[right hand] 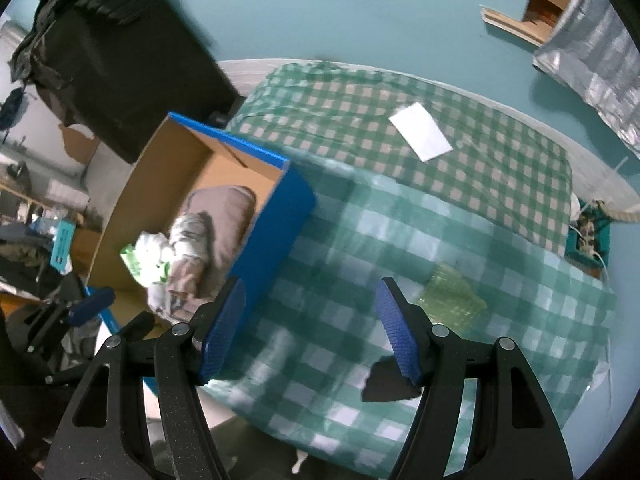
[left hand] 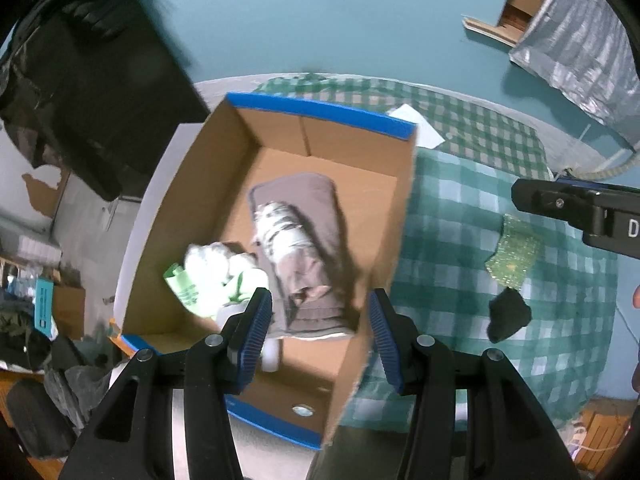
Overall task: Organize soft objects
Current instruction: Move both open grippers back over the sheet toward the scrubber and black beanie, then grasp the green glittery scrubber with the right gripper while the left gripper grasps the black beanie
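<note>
Both pairs of blue-padded fingers stand apart with nothing between them: the left gripper [left hand: 318, 320] hangs over the open cardboard box [left hand: 192, 216], the right gripper [right hand: 310, 320] over the green checked cloth [right hand: 500, 280] just beside the box's blue wall.

Starting at the left, the box holds one folded grey towel [left hand: 316, 208], one striped grey-white bundle [left hand: 280, 224] lying on it, and one white-and-green piece [left hand: 212, 276] against its side. All three are blurred, so I cannot tell what sort of items the last two are. Something white and rounded [left hand: 271, 354] peeks from under the towel's near end, mostly hidden by the left finger.

Further right, on the cloth, lie one white paper [right hand: 420, 132], one glittery yellow-green piece [left hand: 514, 252] and one small dark piece [left hand: 508, 316]. From the right gripper's camera the dark piece is partly covered by the right-hand pad. A second checked cloth [right hand: 400, 108], with beige squares, lies behind the first. At the far right edge of the left view, the other gripper's black body is cut off.
</note>
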Demonstrator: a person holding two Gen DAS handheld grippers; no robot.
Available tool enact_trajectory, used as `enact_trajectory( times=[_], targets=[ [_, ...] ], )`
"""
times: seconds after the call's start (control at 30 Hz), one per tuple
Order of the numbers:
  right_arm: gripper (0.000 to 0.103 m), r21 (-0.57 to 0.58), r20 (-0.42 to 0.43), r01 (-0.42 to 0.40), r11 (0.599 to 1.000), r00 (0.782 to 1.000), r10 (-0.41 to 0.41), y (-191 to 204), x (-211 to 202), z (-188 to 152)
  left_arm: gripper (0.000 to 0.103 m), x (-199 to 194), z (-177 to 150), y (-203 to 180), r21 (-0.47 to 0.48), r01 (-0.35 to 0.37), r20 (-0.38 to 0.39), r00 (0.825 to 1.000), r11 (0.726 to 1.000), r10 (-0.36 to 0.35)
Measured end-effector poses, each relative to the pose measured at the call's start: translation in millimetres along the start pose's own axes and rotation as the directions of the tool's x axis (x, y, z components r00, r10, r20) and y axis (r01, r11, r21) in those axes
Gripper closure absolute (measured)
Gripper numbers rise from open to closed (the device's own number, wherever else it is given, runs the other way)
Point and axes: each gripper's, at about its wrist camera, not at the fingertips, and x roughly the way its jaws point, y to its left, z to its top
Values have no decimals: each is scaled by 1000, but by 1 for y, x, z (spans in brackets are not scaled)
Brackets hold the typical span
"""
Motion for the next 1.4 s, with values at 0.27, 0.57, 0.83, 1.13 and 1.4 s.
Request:
enact_trajectory(
  times=[0.27, 0.57, 0.83, 1.13, 1.4],
  targets=[
    [34, 59, -7, 33, 998, 999, -32, -38, -6, -12, 51, -3, 4, -37, 64, 21, 11, 1000, 998, -22],
    [34, 119, -18, 64, 991, 998, -62, -74, -7, -25, 51, 2, 4, -72, 135, 32, 4, 999, 990, -33],
    [34, 168, -62, 99, 981, 994, -90, -103, 8, -33, 51, 14, 5, -100, 180, 46, -17, 999, 983, -44],
    [34, 254, -112, 110, 961, 990, -84, -126, 39, -39, 51, 38, 5, -121, 207, 41, -48, 998, 978, -31],
    [34, 246, -150, 146, 958, 982, -111, -127, 73, -40, 51, 61, 3, -132, 222, 29, -74, 997, 975, -12]
  ],
)
